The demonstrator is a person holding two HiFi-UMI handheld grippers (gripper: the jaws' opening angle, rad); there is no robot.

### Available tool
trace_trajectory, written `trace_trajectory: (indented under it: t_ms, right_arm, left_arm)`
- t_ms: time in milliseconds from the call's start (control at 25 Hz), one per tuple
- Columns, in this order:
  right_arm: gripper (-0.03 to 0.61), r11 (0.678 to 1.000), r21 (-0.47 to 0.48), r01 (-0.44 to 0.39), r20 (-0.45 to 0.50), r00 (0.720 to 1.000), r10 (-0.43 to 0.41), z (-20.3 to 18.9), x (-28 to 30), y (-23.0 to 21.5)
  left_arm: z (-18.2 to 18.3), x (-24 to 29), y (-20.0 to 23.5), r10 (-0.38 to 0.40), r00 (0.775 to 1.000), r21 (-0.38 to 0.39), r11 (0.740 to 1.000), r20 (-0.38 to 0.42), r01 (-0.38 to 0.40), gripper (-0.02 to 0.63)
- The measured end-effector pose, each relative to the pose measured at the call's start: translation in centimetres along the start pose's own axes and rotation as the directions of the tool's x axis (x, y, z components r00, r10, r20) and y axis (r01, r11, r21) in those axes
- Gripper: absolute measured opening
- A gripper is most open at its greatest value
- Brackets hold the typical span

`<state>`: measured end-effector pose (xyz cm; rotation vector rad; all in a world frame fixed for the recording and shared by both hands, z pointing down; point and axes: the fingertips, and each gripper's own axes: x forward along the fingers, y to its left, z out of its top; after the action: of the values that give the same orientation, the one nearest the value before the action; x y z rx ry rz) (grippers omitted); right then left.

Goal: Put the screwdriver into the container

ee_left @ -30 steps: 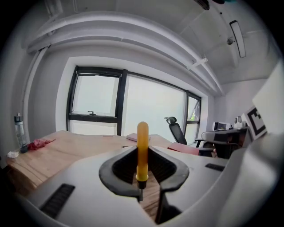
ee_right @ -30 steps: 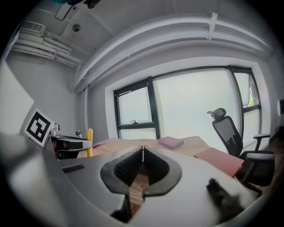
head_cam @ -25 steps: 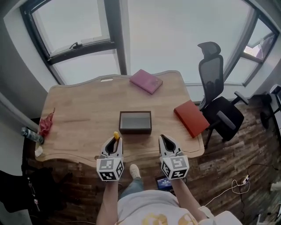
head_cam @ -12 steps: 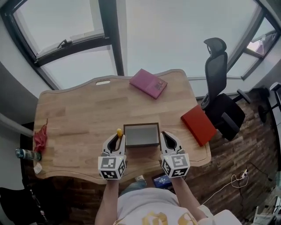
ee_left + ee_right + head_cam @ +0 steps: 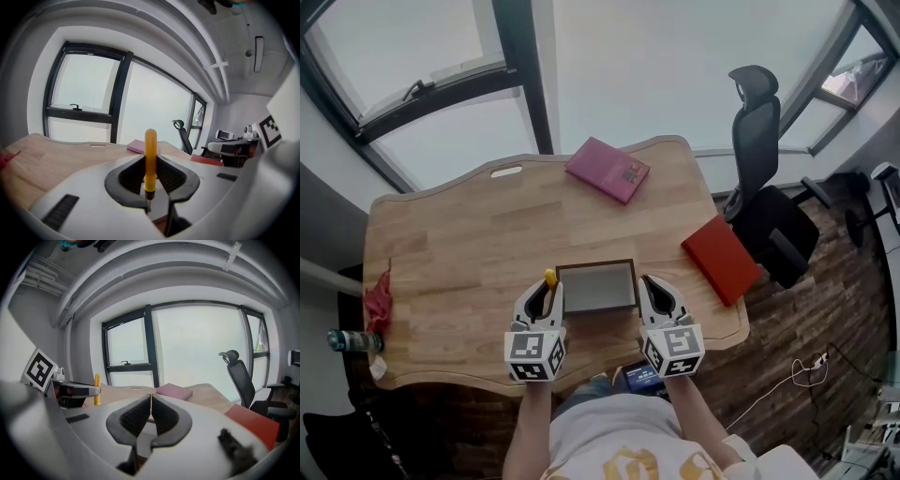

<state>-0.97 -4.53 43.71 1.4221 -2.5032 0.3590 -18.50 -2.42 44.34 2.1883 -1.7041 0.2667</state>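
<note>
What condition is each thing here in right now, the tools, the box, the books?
Left gripper: shut on the screwdriver.
Screwdriver: upright, yellow handle up, gripped between the jaws.
Right gripper: shut, empty.
Container: open-topped, empty, on the table.
Pink book: closed, lying flat.
Red book: closed, lying flat.

White T-shirt point(image 5: 581, 442), yellow print point(image 5: 623, 466) on front

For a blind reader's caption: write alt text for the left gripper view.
The left hand-held gripper is shut on a yellow-handled screwdriver, whose handle sticks out past the jaws. Beyond lie a wooden table, a pink book, large windows and an office chair.
</note>
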Motion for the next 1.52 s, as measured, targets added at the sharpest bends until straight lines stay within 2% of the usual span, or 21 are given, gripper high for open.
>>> trace_trajectory:
  t_ms: [400,920,1200,1520]
  right_arm:
    - [0.032,0.997,-0.022,-0.075,0.001,0.997,0.075,1.2,2.5,-0.5]
    - [0.032,0.996,-0.014,-0.091,-0.025,0.996,0.090,0.4,4.0,-1.9]
    - [0.032,0.996,-0.003,-0.087,-0.040,0.995,0.087,-0.1,4.7,-2.5]
    - [0.032,0.996,0.021,-0.083,-0.078,0.993,0.084,-1.8,5.3,-3.5]
  left_arm:
    - [1.3,1.6,0.0,0.035,0.999,0.009,0.999,0.004,-0.035,0.078]
    - [0.9,3.9,-0.9,0.017,1.000,0.009,1.000,-0.021,-0.017,0.078]
    - [-0.4,5.3,-1.2,0.005,0.996,0.076,0.997,-0.085,0.002,0.078]
    - [-1.9,7.1,-2.1,-0.044,0.988,0.078,0.995,-0.146,0.056,0.078]
